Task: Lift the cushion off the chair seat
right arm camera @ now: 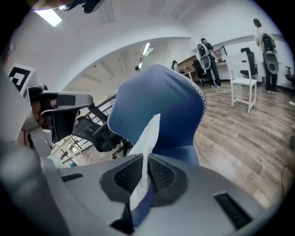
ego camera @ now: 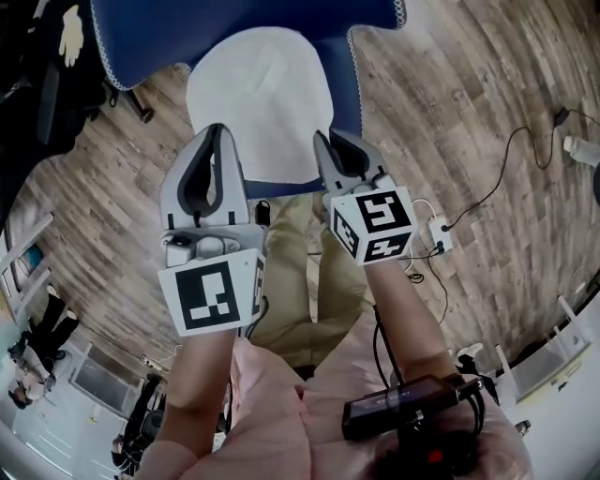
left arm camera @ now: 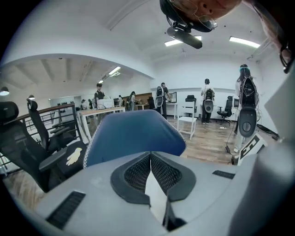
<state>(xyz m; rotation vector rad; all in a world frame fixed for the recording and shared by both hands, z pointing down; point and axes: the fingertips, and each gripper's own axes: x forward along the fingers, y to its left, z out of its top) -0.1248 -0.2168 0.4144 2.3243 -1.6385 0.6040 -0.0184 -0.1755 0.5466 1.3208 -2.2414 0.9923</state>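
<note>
A white cushion [ego camera: 258,94] covers the seat of a blue chair [ego camera: 234,23] straight ahead of me. My left gripper [ego camera: 217,131] is at the cushion's near left edge, my right gripper [ego camera: 323,141] at its near right edge. In the left gripper view the jaws of the left gripper [left arm camera: 150,156] meet at their tips, with white cushion [left arm camera: 154,191] pinched between them and the blue chair back [left arm camera: 133,136] behind. In the right gripper view the right gripper [right arm camera: 146,159] is shut on a fold of cushion [right arm camera: 148,138] that stands up before the chair back [right arm camera: 156,101].
Wood floor surrounds the chair. A white box [ego camera: 438,232] with cables lies on the floor at the right. Black office chairs [left arm camera: 41,152] stand to the left. A white chair [right arm camera: 242,69] and several people are far back in the room.
</note>
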